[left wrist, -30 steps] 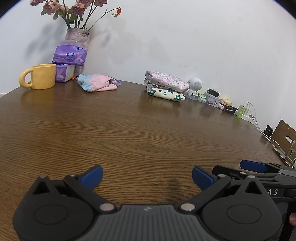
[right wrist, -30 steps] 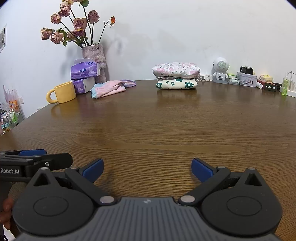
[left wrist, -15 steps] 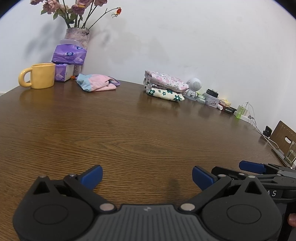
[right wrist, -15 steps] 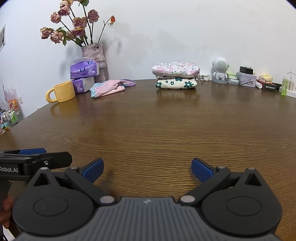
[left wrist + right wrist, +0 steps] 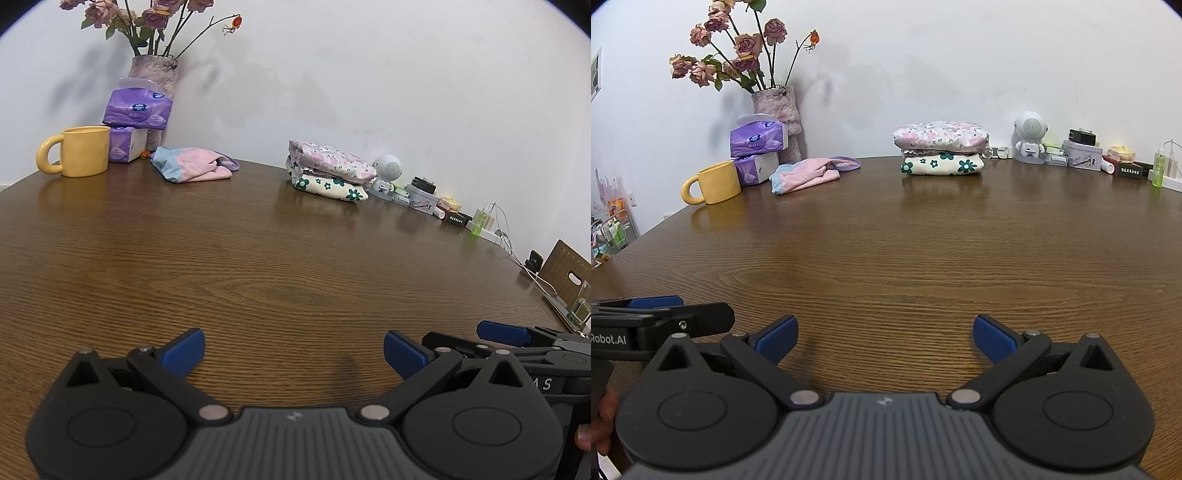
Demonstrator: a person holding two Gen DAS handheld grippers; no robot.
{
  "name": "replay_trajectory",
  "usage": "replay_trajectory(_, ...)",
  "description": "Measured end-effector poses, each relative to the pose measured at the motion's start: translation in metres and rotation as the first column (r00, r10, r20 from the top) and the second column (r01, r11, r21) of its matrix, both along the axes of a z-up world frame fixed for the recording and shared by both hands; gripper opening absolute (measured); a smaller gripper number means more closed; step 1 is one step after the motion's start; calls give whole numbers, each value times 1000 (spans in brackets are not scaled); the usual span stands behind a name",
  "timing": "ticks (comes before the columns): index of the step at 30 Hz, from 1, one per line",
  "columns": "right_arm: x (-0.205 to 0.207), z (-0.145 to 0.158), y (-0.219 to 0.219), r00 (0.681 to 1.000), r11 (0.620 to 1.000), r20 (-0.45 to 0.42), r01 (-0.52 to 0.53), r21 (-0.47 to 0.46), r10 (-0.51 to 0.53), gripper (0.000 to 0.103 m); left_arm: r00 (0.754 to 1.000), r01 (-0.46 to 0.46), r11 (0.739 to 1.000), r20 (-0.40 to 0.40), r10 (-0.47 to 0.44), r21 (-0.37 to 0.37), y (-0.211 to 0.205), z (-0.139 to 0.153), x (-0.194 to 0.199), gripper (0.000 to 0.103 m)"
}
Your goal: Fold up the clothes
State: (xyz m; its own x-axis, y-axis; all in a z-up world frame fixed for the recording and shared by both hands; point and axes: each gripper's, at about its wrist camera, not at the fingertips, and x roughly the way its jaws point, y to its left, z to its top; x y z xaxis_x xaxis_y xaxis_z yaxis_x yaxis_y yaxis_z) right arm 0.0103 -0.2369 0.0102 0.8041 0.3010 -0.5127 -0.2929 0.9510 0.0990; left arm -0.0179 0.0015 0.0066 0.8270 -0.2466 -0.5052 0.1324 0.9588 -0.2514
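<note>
A crumpled pink, blue and purple garment (image 5: 192, 168) (image 5: 809, 173) lies unfolded at the far left of the brown wooden table (image 5: 258, 258) (image 5: 923, 240). A stack of folded floral clothes (image 5: 328, 171) (image 5: 942, 153) sits at the back near the wall. My left gripper (image 5: 293, 350) hovers low over the table's near edge, open, nothing between its blue pads. My right gripper (image 5: 884, 338) is beside it, also open and empty. Each gripper shows at the side of the other's view.
A yellow mug (image 5: 79, 155) (image 5: 714, 182), purple tissue packs (image 5: 136, 110) (image 5: 757, 138) and a vase of dried roses (image 5: 775, 110) stand back left. A small white robot figure (image 5: 1030, 136), tins, bottles and cables line the back right. A wooden chair back (image 5: 567, 275) is at the right.
Both views have shifted very slightly; the far objects sit a touch lower left than before. Both grippers stay open and nothing on the table has moved.
</note>
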Motion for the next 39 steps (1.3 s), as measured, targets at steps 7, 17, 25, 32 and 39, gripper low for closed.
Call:
replay_trajectory(7, 0, 0, -1, 1000, 1000, 0, -1, 0, 1, 103, 1000, 0, 1000, -1, 0, 2, -1, 0, 0, 103)
replay_trajectory(17, 0, 0, 0, 1000, 1000, -3, -1, 0, 1, 103, 1000, 6, 1000, -1, -6, -2, 0, 0, 1, 103)
replay_trajectory(25, 0, 0, 0, 1000, 1000, -2, 0, 2, 0, 103, 1000, 8, 1000, 0, -8, -4, 0, 0, 1, 103)
replay_trajectory(32, 1, 0, -1, 1000, 1000, -3, -1, 2, 1, 103, 1000, 9, 1000, -1, -9, -2, 0, -1, 1, 103)
replay_trajectory(39, 1, 0, 0, 1000, 1000, -5, 0, 1, 0, 103, 1000, 9, 1000, 0, -9, -3, 0, 0, 0, 103)
